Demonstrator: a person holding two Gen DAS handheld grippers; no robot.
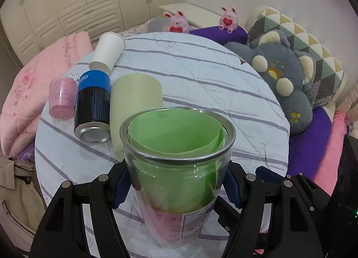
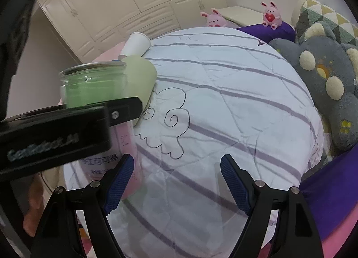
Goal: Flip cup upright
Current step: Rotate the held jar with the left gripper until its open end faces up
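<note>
On the striped quilt point(image 1: 201, 83), from your left: pink cup point(image 1: 62, 98), blue can point(image 1: 93, 108), pale cup point(image 1: 136, 101), all lying down. Your left gripper point(image 1: 176, 182) pinches the clear cup point(image 1: 179, 159), mouth up, just above the quilt. Your right gripper point(image 2: 176, 182) hangs spread, holding nothing.

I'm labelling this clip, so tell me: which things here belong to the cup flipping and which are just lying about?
In the job:
clear cup, mouth up
left gripper, shut on it
right gripper, open, holding nothing

Lying about:
white paper cup
blue can
pink jar
pale green cup
grey plush toy
</note>
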